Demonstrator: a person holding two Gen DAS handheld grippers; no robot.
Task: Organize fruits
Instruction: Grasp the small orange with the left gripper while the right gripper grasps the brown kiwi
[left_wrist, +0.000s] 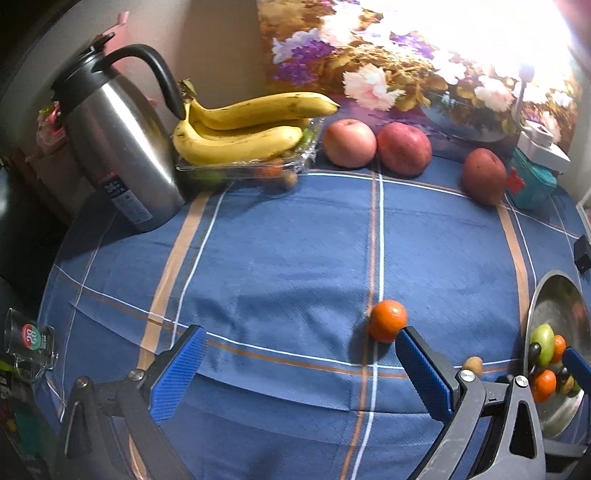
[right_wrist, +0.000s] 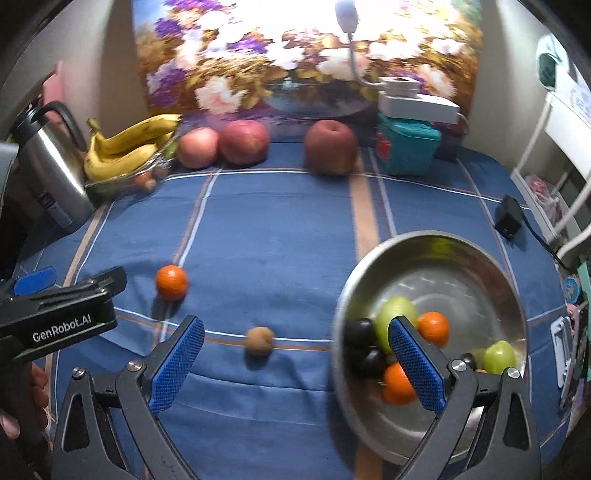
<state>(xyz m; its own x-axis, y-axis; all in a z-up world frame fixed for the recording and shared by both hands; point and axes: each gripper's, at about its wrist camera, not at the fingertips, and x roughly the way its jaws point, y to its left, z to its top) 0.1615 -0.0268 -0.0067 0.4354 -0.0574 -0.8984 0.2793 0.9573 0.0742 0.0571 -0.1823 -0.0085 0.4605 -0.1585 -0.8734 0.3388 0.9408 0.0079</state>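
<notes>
Steel gives the landmark: the metal bowl (right_wrist: 436, 258) sits on the blue checked cloth (right_wrist: 277, 229) of the bench, and already holds green, orange and dark fruits. Everything else is placed from it.

Largest are the bananas (left_wrist: 236, 136), far across the cloth from the bowl on a clear tray beside the steel kettle (left_wrist: 118, 147). They look soft and easily bruised, so I judge the stem end the safest hold. Next come three apples (right_wrist: 330, 147), lined along the back edge well beyond the bowl. They seem heavy, firm and smooth-skinned, likely to slip, so a grip across the widest part suits them.

Smaller is the loose orange (left_wrist: 388, 320), out on the cloth well to the side of the bowl, touching nothing but the cloth. It is probably light, slightly yielding and prone to rolling; pads should close across its middle. Smallest is the brown fruit (right_wrist: 259, 340), just beside the bowl's rim, light and easy to nudge away.

The left hand-held gripper (left_wrist: 299, 362) is spread wide and empty, its one pad tip just beside the orange. The right hand-held gripper (right_wrist: 295, 350) is also spread and empty, low over the bowl's near rim, the brown fruit between its pads.
</notes>
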